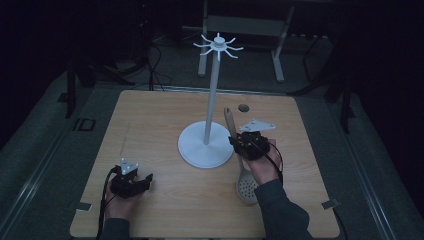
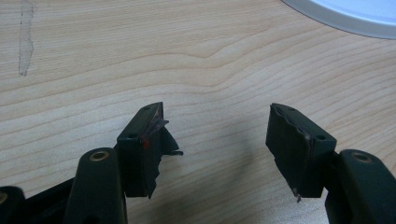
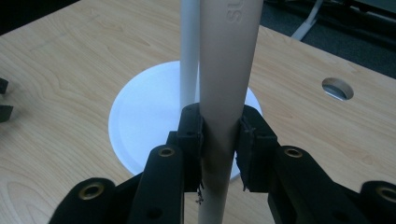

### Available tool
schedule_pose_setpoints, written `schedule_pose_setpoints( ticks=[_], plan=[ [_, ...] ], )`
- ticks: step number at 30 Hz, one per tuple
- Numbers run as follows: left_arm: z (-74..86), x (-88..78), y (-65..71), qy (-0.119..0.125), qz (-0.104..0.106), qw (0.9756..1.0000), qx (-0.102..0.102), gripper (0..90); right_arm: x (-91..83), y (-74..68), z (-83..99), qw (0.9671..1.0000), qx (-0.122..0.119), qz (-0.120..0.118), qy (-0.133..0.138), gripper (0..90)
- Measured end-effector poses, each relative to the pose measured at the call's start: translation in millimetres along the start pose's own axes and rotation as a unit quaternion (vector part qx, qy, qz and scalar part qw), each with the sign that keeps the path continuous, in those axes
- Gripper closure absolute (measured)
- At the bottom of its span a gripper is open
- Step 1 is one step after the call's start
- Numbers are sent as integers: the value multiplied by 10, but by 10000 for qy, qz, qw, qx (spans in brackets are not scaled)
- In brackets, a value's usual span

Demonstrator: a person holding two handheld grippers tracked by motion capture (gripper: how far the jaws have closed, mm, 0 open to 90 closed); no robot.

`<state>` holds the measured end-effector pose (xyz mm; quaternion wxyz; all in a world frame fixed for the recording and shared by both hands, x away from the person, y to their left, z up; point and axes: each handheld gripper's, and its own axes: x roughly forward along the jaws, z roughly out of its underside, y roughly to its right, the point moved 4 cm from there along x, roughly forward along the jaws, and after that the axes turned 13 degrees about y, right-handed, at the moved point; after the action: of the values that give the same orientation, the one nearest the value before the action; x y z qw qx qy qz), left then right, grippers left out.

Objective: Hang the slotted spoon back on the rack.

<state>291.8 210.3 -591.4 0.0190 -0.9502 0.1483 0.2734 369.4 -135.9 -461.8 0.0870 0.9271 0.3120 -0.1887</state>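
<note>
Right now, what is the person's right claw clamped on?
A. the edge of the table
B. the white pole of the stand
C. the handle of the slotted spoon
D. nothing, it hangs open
C: in the right gripper view the right claw has both pads pressed on the beige handle of the slotted spoon, with the white stand standing behind it, untouched.

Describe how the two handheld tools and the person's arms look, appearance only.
Both tools, left and right, are black, boxy units with two black jaws whose pads look worn and frayed at the edges, and brass-coloured rivets at the jaw pivots. Each carries a pale grey three-cornered plate on top and trails a black cable. The person wears dark grey long sleeves.
</note>
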Motion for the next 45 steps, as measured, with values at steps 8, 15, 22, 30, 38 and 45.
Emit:
schedule_pose_setpoints(
  ticks=[8, 15, 22, 30, 38, 45],
  plan=[
    [-1, -2, 0, 10, -4, 10000, -7, 379, -24, -16, -77, 9999, -18, 10, 146, 729],
    [-1, -3, -2, 3, -2, 10000, -3, 379, -46, -18, -133, 9997, -15, 21, 261, 729],
    [-2, -4, -3, 1, -6, 10000, -2, 379, -63, -17, -180, 9994, 3, 29, 346, 729],
    [-3, -6, -5, 1, -4, 10000, -4, 379, -83, -23, -251, 9990, -17, 33, 440, 729],
    [-3, -6, -5, 5, -10, 10000, -4, 379, -99, -12, -295, 9987, -24, 68, 503, 729],
    [-3, -3, -4, 9, -10, 10000, -12, 379, -113, -4, -336, 9983, -43, 86, 571, 729]
  ],
)
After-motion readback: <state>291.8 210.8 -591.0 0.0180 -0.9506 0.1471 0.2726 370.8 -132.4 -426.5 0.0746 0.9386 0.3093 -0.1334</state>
